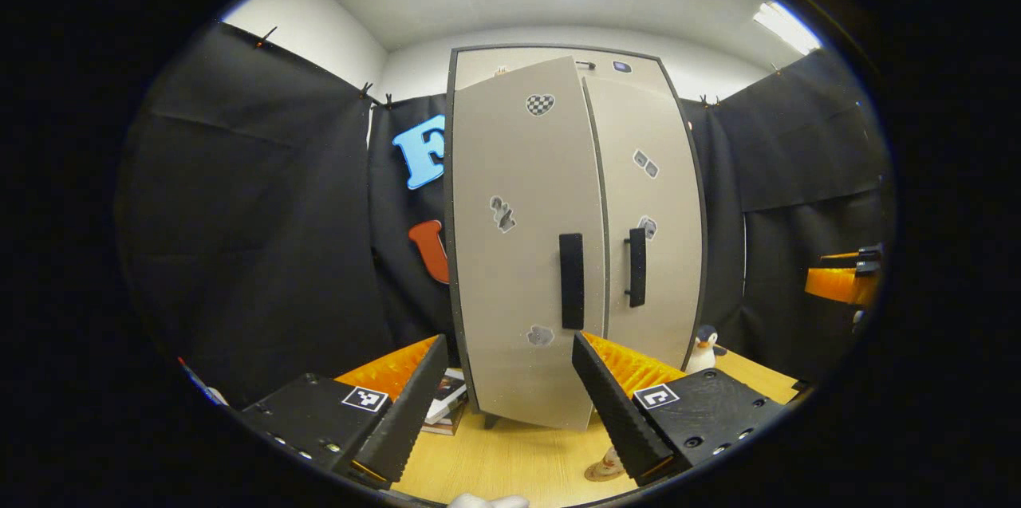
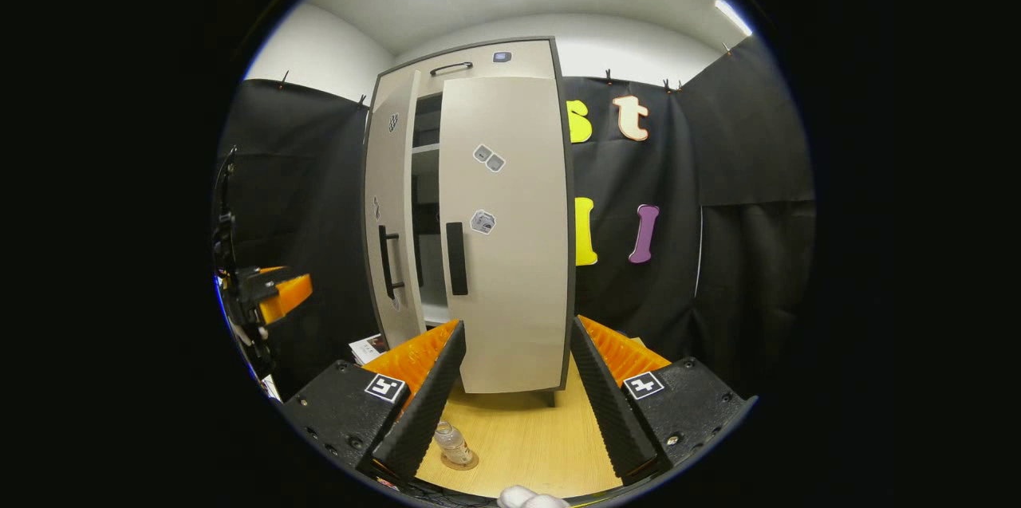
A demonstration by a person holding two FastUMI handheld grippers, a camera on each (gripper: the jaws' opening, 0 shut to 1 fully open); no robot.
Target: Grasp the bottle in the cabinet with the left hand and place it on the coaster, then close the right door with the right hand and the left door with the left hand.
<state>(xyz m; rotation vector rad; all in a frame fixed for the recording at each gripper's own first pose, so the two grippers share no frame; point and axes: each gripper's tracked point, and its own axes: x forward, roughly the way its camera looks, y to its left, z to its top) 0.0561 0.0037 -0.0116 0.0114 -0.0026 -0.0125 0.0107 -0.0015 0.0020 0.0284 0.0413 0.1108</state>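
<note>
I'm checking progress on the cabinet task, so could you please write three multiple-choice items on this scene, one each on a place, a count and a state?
1. Where does the bottle stand?
A. inside the cabinet
B. on the coaster on the table
C. in the left claw

2. How many stickers does the right door show in the right gripper view?
A. two groups
B. none
C. five

3. What is the state of the left door?
A. fully shut
B. removed
C. ajar

Answers:
1 B: it stands upright on the round coaster by the right claw.
2 A: one pair above, one sticker by the handle.
3 C: a dark gap with shelves shows between the doors.
</note>
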